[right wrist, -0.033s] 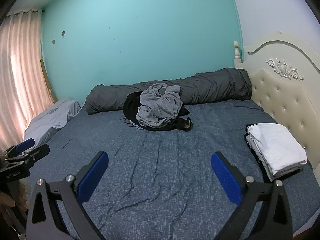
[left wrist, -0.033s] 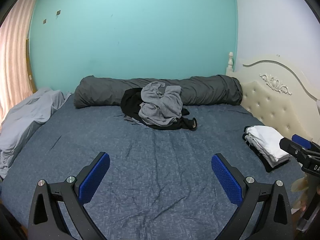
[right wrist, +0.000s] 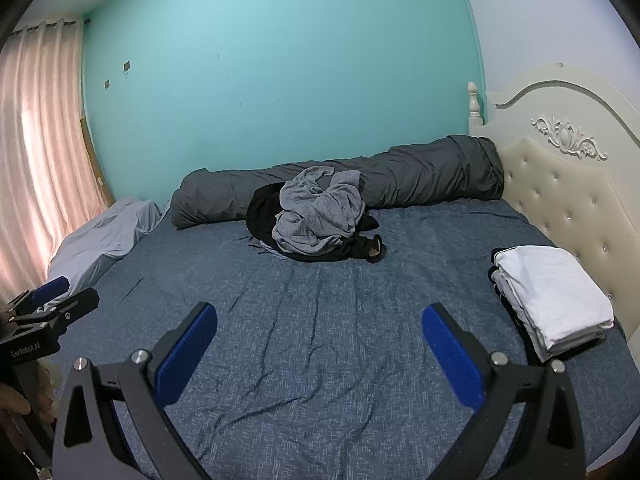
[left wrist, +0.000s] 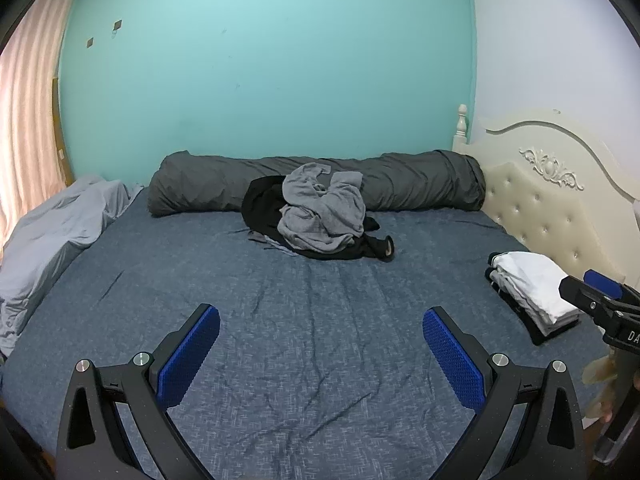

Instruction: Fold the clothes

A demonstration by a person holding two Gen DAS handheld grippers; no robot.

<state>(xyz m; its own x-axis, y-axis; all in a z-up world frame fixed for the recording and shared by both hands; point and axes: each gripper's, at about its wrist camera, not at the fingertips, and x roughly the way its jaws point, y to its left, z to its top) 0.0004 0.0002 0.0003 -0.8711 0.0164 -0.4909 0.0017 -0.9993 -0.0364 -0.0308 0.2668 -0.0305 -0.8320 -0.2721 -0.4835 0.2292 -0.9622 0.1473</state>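
A crumpled heap of clothes lies at the far middle of the bed: a grey garment (left wrist: 324, 216) (right wrist: 316, 216) on top of a black one (left wrist: 260, 208). A folded stack with a white piece on top (left wrist: 528, 292) (right wrist: 552, 292) rests near the headboard on the right. My left gripper (left wrist: 320, 314) hovers open over the bare blue sheet (left wrist: 320, 380), well short of the heap. My right gripper (right wrist: 320, 311) is open as well, nothing between its blue pads. Each gripper shows at the edge of the other's view.
A rolled dark grey duvet (left wrist: 400, 180) lies along the teal wall behind the heap. Light grey bedding (left wrist: 60, 232) is bunched at the left edge. A cream tufted headboard (left wrist: 560, 208) bounds the right side, and pink curtains (right wrist: 36, 160) hang at left.
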